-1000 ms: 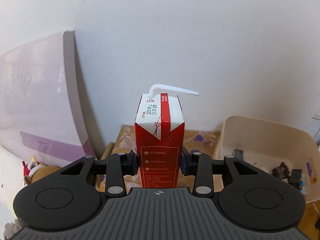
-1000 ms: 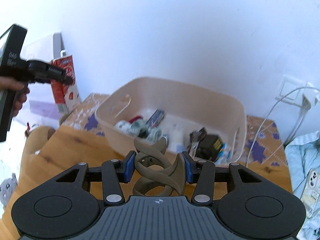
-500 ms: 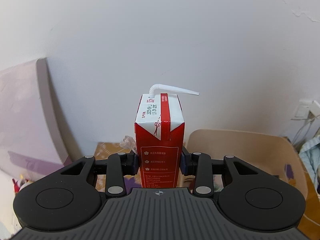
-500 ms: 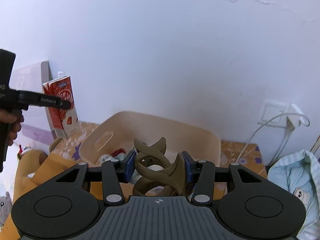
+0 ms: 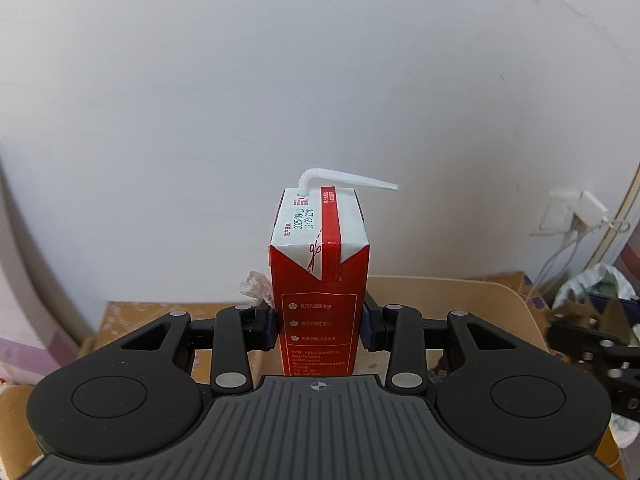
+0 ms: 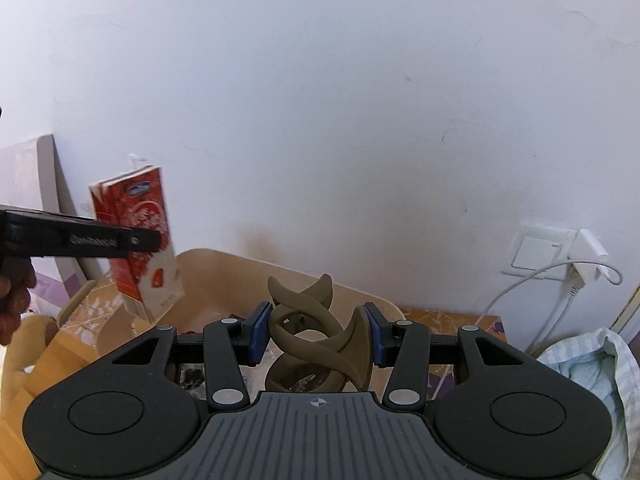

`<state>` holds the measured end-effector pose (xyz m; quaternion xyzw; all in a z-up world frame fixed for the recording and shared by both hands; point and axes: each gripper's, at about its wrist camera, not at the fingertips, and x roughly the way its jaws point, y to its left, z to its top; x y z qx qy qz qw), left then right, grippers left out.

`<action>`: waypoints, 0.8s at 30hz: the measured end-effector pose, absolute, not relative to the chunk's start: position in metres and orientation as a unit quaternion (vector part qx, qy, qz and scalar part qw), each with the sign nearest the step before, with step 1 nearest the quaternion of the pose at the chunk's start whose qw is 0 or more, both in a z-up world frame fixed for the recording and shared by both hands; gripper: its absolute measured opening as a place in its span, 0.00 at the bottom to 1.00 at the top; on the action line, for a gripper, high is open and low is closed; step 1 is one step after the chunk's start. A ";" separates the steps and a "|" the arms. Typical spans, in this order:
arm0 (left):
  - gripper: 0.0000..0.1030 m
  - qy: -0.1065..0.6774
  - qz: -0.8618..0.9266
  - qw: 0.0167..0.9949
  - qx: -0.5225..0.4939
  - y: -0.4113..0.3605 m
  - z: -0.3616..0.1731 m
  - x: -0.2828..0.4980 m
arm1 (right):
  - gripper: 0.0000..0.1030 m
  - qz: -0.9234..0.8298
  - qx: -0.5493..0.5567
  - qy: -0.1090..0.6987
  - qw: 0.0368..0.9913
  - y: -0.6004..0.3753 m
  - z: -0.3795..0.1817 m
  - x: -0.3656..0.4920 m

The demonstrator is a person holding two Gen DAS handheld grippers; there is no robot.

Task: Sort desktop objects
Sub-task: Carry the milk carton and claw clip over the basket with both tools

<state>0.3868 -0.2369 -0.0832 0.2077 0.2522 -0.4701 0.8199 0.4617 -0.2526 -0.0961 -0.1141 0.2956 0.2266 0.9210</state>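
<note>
My left gripper (image 5: 319, 330) is shut on a red and white drink carton (image 5: 319, 280) with a bent white straw, held upright in the air near the beige bin (image 5: 460, 292). From the right wrist view the same carton (image 6: 136, 236) hangs over the bin's left rim, with the left gripper's finger (image 6: 100, 240) across it. My right gripper (image 6: 316, 334) is shut on a brown hair claw clip (image 6: 316, 340), held above the beige bin (image 6: 224, 268). Most of the bin's contents are hidden behind the grippers.
A white wall stands close behind the bin. A wall socket with a white plug and cable (image 6: 576, 256) is at the right, with a pale cloth (image 6: 592, 364) below it. A lilac board (image 6: 44, 184) leans at the left. A hand (image 6: 12, 300) holds the left gripper.
Both grippers have moved toward the wall and over the bin. The carton has swung from beside the lilac board to the bin's left rim. Both grips are unchanged.
</note>
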 end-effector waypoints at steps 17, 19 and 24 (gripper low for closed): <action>0.37 0.293 -0.481 0.788 0.247 -0.290 -0.177 0.390 | 0.44 0.215 -0.135 0.356 0.899 -0.227 -0.177 0.529; 0.37 0.277 -0.490 0.784 0.261 -0.293 -0.180 0.385 | 0.44 0.213 -0.139 0.361 0.897 -0.224 -0.184 0.531; 0.37 0.286 -0.498 0.777 0.256 -0.290 -0.187 0.381 | 0.44 0.211 -0.151 0.371 0.892 -0.219 -0.197 0.535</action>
